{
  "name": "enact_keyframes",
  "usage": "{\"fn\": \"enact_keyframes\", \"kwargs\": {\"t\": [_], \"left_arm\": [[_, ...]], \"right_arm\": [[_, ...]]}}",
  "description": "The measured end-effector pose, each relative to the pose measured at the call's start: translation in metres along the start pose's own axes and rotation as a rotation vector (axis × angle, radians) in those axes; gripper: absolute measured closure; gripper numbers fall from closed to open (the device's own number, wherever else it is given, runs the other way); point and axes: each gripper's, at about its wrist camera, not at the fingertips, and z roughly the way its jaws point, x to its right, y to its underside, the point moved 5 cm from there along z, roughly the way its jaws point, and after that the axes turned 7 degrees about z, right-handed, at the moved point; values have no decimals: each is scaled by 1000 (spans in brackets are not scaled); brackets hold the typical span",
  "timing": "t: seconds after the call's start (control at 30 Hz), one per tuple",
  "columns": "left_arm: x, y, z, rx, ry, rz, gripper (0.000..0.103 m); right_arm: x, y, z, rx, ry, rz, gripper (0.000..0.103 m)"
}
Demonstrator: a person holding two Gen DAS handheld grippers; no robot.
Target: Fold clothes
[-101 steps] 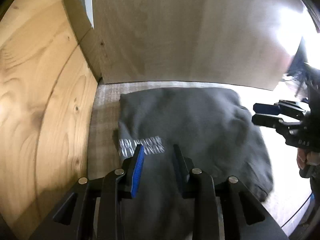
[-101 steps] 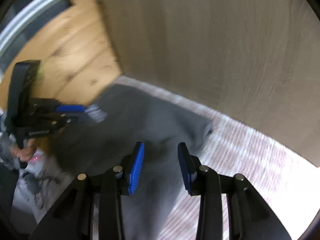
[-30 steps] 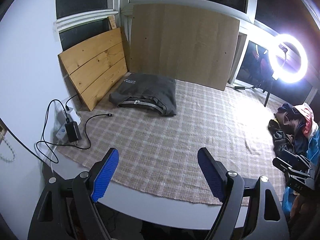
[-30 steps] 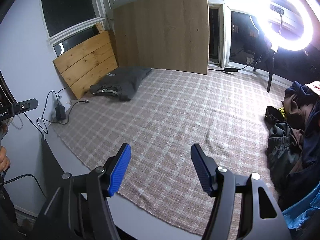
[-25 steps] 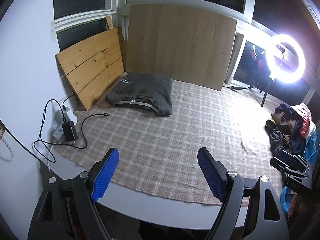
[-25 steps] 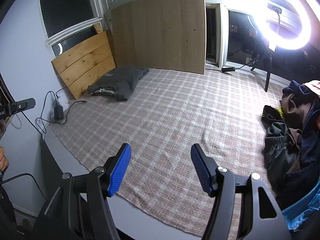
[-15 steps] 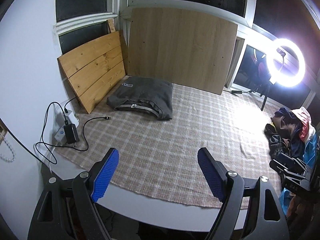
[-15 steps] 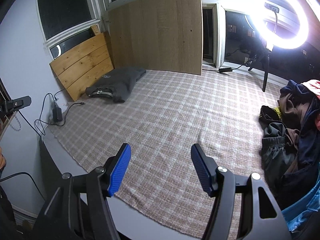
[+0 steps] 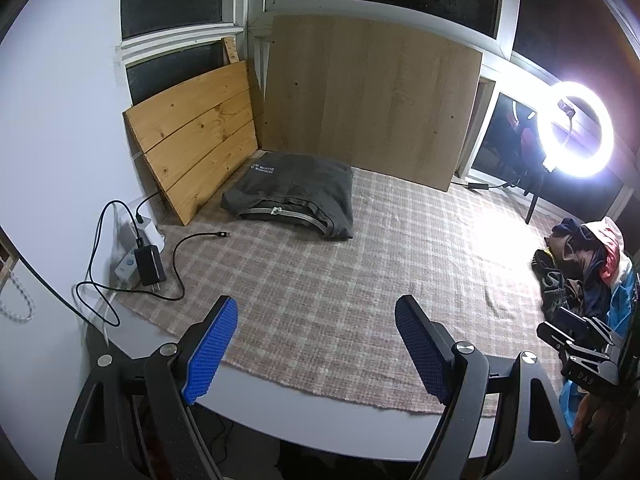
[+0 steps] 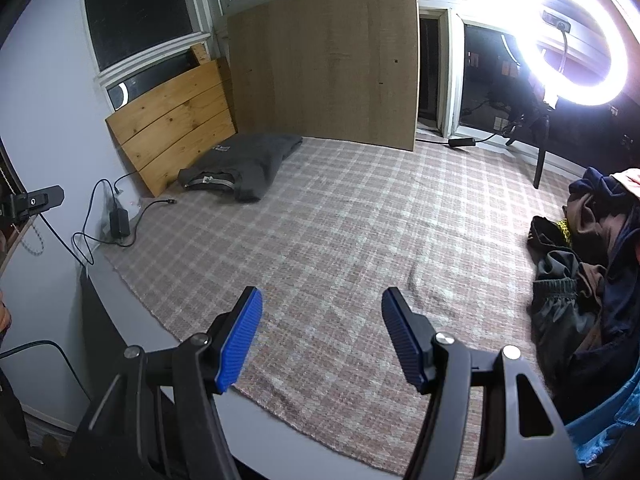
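My left tool (image 9: 316,344) and right tool (image 10: 322,334) hover spread and empty over the checked cloth (image 9: 340,280) on the counter. The folded grey garment (image 9: 296,196) lies at the far corner; unfolded clothes (image 10: 592,248), perhaps several, are heaped on my right.

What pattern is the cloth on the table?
The cloth is a pinkish-beige and white plaid; right wrist view shows it best.

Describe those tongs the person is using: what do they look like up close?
Each of the left tongs and right tongs is a black frame with silver bolt heads and cut-out windows, ending in two flat fingers faced with ribbed blue pads. The right tongs' body carries small white lettering, seen from the left.
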Motion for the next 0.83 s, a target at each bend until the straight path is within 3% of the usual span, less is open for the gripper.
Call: {"fn": "enact_keyframes", "kwargs": {"t": [0.37,0.67,0.83], "left_arm": [[-3,2,-2,21,-29,29,23],[-12,3,7,-10,4,-26,23],[-9,1,3,18,-8,-5,22]], "right_arm": [[-6,0,4,-8,0,-18,41],[-7,1,6,-16,3,-20,41],[-6,1,8,-20,5,-18,41]]}}
